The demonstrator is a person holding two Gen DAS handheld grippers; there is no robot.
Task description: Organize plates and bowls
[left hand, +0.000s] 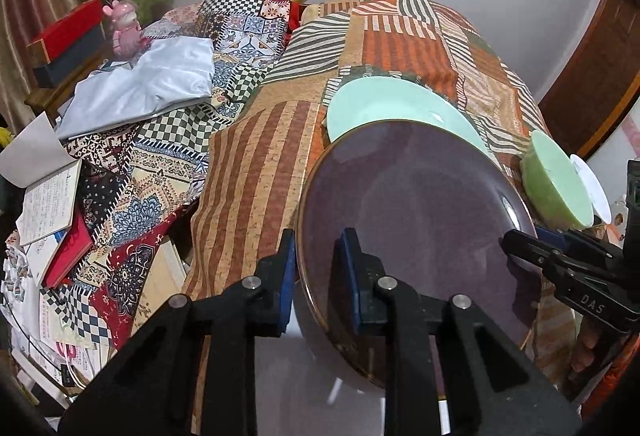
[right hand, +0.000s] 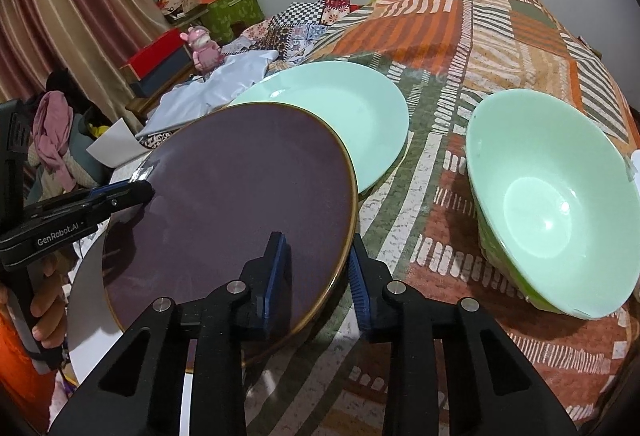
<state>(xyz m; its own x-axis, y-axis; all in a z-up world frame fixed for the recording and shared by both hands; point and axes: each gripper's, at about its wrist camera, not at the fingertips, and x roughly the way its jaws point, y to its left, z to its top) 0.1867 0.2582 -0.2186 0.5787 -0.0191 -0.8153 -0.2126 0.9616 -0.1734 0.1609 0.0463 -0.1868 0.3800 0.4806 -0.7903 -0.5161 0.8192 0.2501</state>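
From the left wrist camera we see a table under a patchwork tablecloth of brown, orange and striped panels, running up to a pale wall across the top of the frame. At the left lie a grey cloth, open notebooks and a pink figurine beside a red box. Our left gripper fills the lower centre, its blue pads closed narrowly on the near left rim of a dark purple plate, which sits tilted above the cloth. Behind it, upper centre right, a mint green plate lies flat, partly covered by the purple one. At the right edge a green bowl stands tipped, and our right gripper pinches the purple plate's opposite rim.

From the right wrist camera the same tablecloth spreads across the upper right, with striped curtains at the upper left. Our right gripper, lower centre, holds the purple plate by its right rim, one pad above and one below. The left gripper grips the far rim at the left edge. The mint plate lies just behind, overlapped; the green bowl rests well to the right, mouth tilted toward us.
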